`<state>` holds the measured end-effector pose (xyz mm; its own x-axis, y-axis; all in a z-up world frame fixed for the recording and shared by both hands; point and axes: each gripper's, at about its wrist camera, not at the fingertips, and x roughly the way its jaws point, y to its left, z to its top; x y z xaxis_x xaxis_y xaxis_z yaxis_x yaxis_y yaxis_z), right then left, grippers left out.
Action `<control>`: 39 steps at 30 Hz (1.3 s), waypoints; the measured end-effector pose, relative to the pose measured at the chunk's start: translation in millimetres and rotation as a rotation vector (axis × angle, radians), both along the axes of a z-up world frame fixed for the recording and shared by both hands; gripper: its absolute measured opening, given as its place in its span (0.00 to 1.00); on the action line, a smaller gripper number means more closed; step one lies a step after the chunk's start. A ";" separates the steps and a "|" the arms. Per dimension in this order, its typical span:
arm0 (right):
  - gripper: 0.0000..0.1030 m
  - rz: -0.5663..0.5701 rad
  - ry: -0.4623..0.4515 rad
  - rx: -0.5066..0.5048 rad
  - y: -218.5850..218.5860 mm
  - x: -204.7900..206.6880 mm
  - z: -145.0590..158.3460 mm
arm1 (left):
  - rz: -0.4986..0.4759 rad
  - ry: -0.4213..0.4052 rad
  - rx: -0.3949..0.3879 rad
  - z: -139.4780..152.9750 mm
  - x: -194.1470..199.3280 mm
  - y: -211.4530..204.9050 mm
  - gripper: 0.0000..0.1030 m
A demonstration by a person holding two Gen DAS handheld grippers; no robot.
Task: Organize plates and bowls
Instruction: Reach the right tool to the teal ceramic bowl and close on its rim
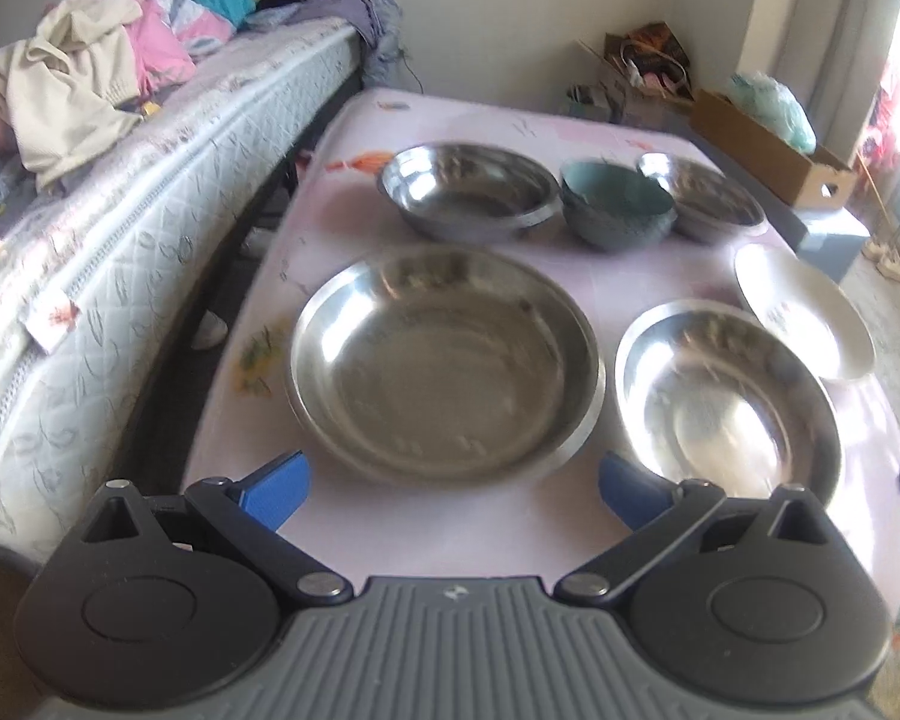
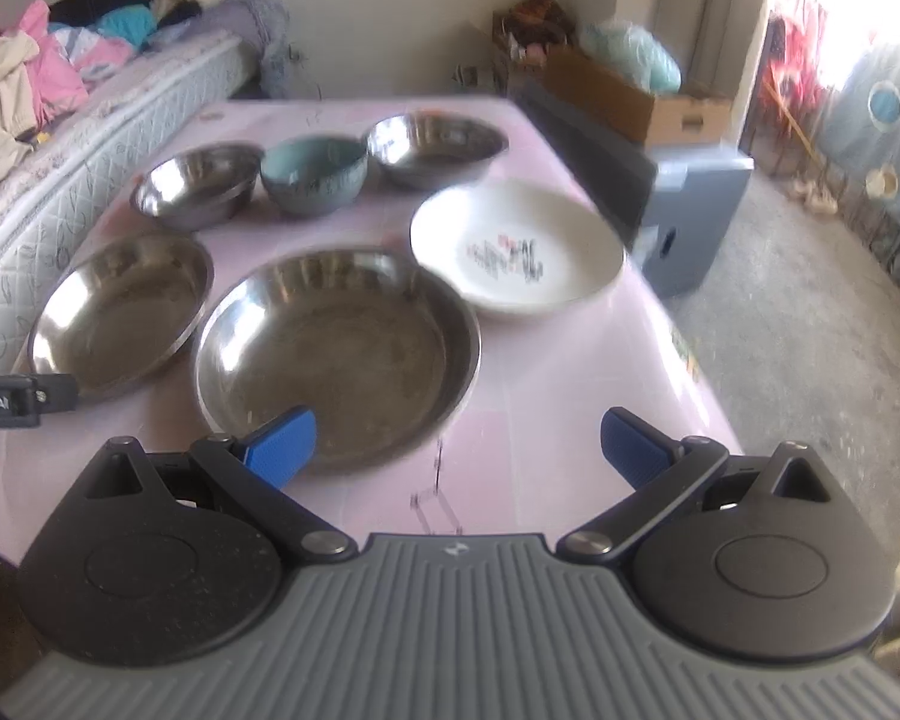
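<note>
Just ahead of my right gripper [image 2: 458, 447], jaws spread and empty, lies the near steel plate [image 2: 337, 354] — closer to it than to my left gripper [image 1: 455, 492], likewise spread.

Beyond sit a white plate [image 2: 516, 249] and bowls on the pink table [image 2: 558, 384] — bed [image 1: 120, 228] to the left.

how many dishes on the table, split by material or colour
steel plates: 2 (left one, right one)
steel bowls: 2 (left one, right one)
teal bowl: 1
white plate with a printed pattern: 1
total: 6, all on the pink table
</note>
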<state>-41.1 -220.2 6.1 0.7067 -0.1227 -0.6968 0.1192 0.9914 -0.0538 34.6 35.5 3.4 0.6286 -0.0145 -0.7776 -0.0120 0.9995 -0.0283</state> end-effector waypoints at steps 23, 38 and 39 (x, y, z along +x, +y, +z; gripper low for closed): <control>0.99 0.257 -0.179 0.308 -36.2 154.0 45.0 | -0.035 -0.102 -0.102 33.2 124.7 43.7 0.98; 0.85 0.245 -0.137 0.323 -48.8 255.2 37.4 | -0.062 -0.010 -0.098 11.0 195.8 35.5 0.78; 0.79 0.230 -0.125 0.322 -52.5 264.1 34.4 | -0.065 -0.007 -0.093 9.0 198.4 34.5 0.77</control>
<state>223.0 -272.7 40.5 0.7719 0.2582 -0.5810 -0.1211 0.9568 0.2643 232.9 70.0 12.3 0.6294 -0.1278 -0.7665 0.0537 0.9912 -0.1212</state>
